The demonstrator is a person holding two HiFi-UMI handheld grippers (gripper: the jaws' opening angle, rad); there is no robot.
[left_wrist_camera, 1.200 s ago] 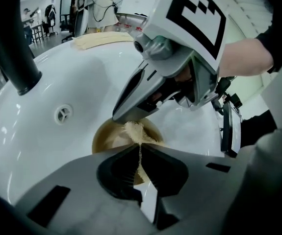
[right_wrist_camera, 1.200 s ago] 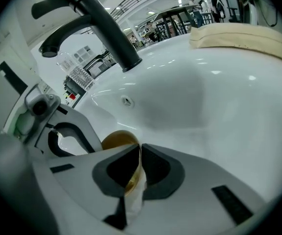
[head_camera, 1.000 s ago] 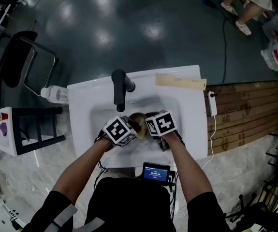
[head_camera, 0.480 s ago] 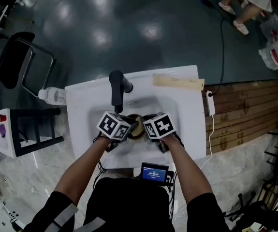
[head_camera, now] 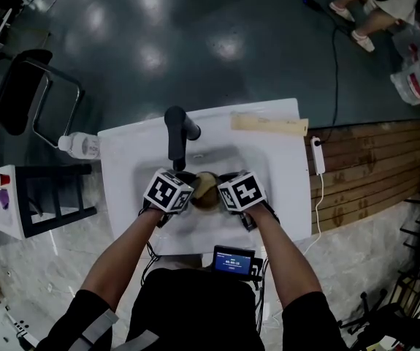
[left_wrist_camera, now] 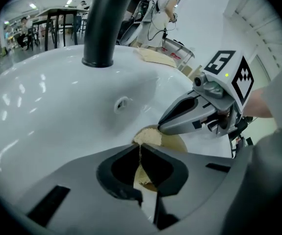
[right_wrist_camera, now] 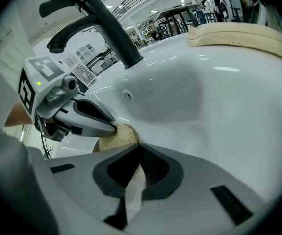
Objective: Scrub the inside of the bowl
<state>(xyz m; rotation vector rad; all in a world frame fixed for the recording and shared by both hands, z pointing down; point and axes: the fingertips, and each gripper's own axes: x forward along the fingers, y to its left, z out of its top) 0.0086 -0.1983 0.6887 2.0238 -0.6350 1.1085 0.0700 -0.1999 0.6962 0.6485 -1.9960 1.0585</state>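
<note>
Bowl (head_camera: 207, 186) in sink (head_camera: 286, 174), right gripper (right_wrist_camera: 140, 150) clamped on rim, left gripper (left_wrist_camera: 140, 150) seemingly pinching scrub pad (left_wrist_camera: 148, 137)

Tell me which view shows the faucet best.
Right gripper view: the faucet shows whole, base, spout and handle. Left gripper view shows only its column; head view sees the faucet foreshortened from above.

Your black faucet (head_camera: 178, 134) stands at the sink's (head_camera: 290, 168) far edge. A beige board (head_camera: 269, 123) lies along its far right corner, and a bottle (head_camera: 82, 144) sits just off its left edge.
</note>
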